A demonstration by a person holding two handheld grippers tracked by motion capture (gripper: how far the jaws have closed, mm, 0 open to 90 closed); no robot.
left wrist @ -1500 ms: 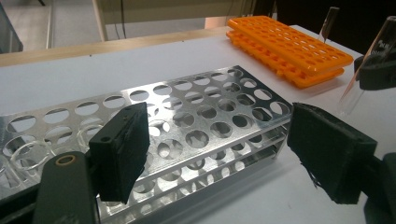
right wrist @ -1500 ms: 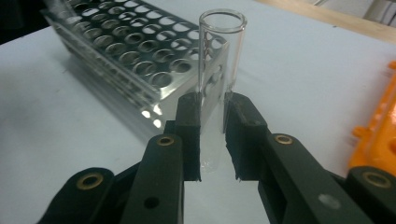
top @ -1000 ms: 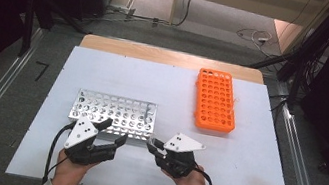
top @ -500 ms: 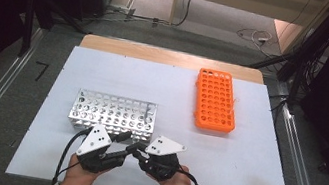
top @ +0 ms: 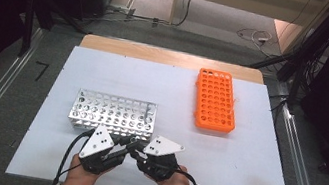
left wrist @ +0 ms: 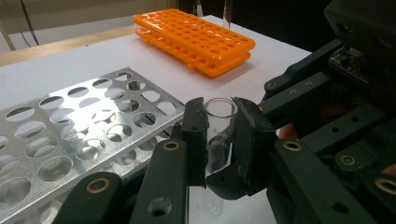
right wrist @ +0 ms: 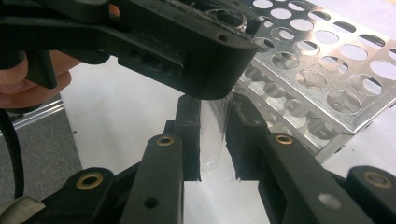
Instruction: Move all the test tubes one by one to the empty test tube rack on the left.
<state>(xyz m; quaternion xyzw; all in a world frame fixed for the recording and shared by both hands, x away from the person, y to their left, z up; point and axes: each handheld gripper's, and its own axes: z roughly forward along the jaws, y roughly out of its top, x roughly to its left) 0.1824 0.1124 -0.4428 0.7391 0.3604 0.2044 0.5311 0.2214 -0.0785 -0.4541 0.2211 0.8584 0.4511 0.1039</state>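
Observation:
A clear glass test tube (left wrist: 219, 135) stands upright between the two grippers, just in front of the metal rack (top: 113, 114). My left gripper (left wrist: 219, 110) is shut on its upper part, just below the open mouth; its jaws have just been closing onto it. My right gripper (right wrist: 214, 105) is shut on the tube (right wrist: 212, 140) lower down, under the left gripper's jaws. In the high view the left gripper (top: 127, 145) and right gripper (top: 135, 150) meet tip to tip near the table's front edge, each held in a hand.
An orange tube rack (top: 215, 101) lies at the back right of the white table (top: 106, 67). The silver metal rack (left wrist: 79, 135) with several empty holes sits close behind the grippers. A wooden strip (top: 168, 55) borders the far edge, and dark floor surrounds the table.
The two hands have come together in front of the metal rack. The left gripper's jaws have closed on the tube that the right gripper holds.

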